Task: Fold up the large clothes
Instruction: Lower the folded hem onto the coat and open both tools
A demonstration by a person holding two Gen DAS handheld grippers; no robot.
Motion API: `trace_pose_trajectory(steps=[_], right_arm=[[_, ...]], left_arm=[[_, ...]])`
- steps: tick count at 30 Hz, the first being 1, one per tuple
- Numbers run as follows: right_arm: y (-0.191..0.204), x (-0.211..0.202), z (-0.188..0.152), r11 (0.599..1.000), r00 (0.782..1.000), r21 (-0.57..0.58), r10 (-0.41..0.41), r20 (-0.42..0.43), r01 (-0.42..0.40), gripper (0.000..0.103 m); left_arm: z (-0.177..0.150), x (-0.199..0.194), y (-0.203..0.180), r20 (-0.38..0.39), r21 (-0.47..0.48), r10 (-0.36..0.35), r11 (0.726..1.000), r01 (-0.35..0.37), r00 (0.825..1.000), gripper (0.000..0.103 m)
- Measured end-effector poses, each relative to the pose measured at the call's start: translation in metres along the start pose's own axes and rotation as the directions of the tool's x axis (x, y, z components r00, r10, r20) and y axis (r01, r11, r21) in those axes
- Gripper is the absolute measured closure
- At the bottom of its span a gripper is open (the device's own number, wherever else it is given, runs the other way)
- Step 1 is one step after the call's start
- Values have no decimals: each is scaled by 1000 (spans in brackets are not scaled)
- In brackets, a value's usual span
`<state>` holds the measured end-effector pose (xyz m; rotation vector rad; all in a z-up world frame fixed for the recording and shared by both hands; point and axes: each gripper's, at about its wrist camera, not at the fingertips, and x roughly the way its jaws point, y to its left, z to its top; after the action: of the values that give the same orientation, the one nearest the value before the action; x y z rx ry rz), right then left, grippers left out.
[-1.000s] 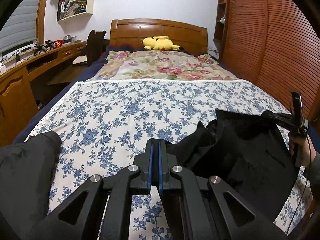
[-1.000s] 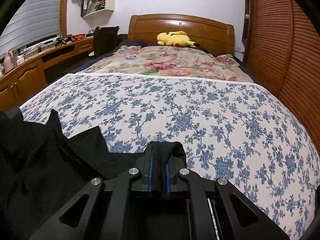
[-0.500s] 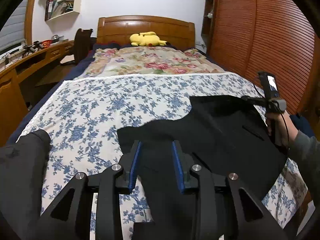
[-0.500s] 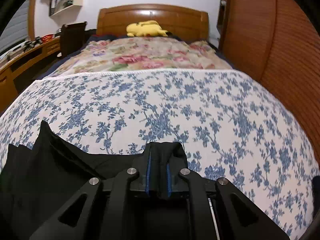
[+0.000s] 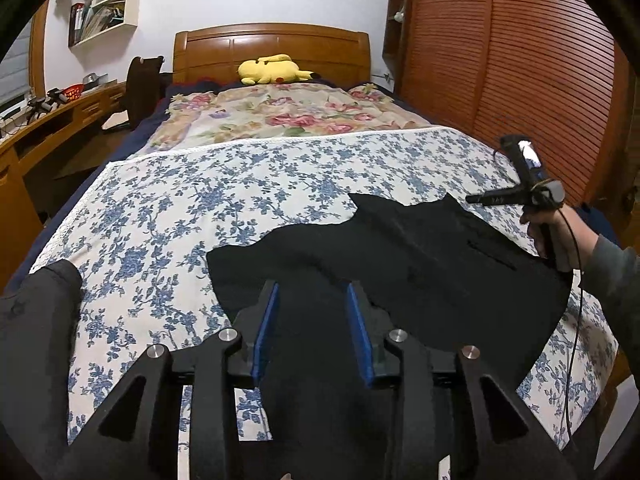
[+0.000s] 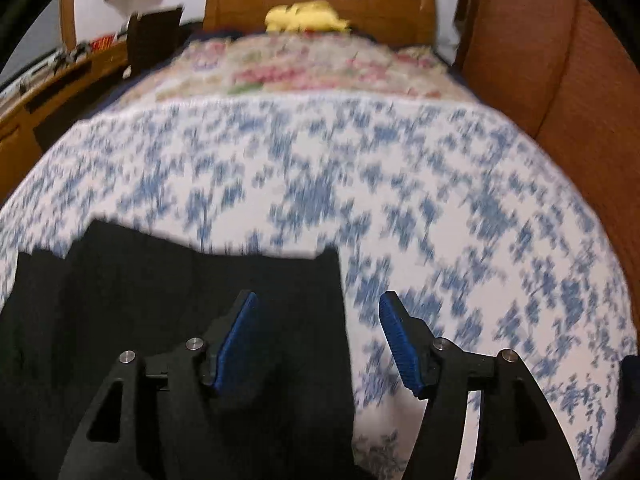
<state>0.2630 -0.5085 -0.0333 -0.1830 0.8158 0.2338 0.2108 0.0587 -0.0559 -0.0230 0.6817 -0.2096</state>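
A large black garment [image 5: 420, 264] lies spread flat on the blue-flowered bedspread [image 5: 240, 200], near the foot of the bed. My left gripper [image 5: 314, 296] is open just above the garment's near left part, holding nothing. My right gripper [image 6: 316, 308] is open over the garment's [image 6: 160, 300] right edge, holding nothing. The right wrist view is motion-blurred. In the left wrist view the right gripper [image 5: 480, 199] and the hand holding it show at the garment's far right edge.
Another dark piece of clothing [image 5: 36, 320] lies at the bed's near left. A pink-flowered quilt [image 5: 280, 116] and a yellow plush toy [image 5: 272, 69] lie by the wooden headboard [image 5: 272, 46]. A wooden desk [image 5: 48, 120] runs along the left, a slatted wooden wardrobe [image 5: 520, 80] along the right.
Both grippers held the bunched garment a second ago. The left opened first and the garment spread flat on the bed. The right has now opened and let go as well.
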Motion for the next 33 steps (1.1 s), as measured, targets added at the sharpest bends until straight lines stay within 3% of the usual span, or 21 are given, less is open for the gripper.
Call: trace_pose_trajectory(steps=[3,7,8,11,14,17,19,23,26,29,33], right_arm=[[-8,23,-6,999,996,29,21,-81,-18,38],[-16,41,-8,997,991,63,47,-128,-39,38],[-16,43,-8,997,990,64,58,-130,-50,45],[-12,44,-7,995,987,40,100,-128,-95,95],[-11,36,-5,998,995,18,68,-72,-67,100],[-18,16,1,997,998,73,-40,48,36,100],[-21,14,5,992,994,97,-91,54,85,100],[-14,6,8,995,995,46,-90,37,88,100],[-16,-15,1,997,996,57,-65,58,61,88],[-9,-37,-20,999,997,35,-12,78,10,61],[6,-70,-55,997,994,-25,69,87,-67,53]], left_arm=[[-2,2,-5,-7,10,-5,1000,5,1000,67],[-4,5,-11,-20,24,-11,1000,12,1000,67],[-5,6,-14,-23,29,-13,999,14,1000,67],[-5,8,-18,-26,36,-21,999,22,999,67],[-5,9,-23,-28,47,-30,998,32,999,67],[-7,9,-28,-33,57,-36,998,37,999,67],[-9,10,-30,-37,61,-37,997,39,999,67],[-12,11,-32,-47,69,-37,997,40,998,67],[-14,11,-34,-52,73,-43,996,47,998,67],[-15,10,-39,-53,76,-58,995,62,997,67],[-19,8,-50,-55,95,-71,993,76,996,67]])
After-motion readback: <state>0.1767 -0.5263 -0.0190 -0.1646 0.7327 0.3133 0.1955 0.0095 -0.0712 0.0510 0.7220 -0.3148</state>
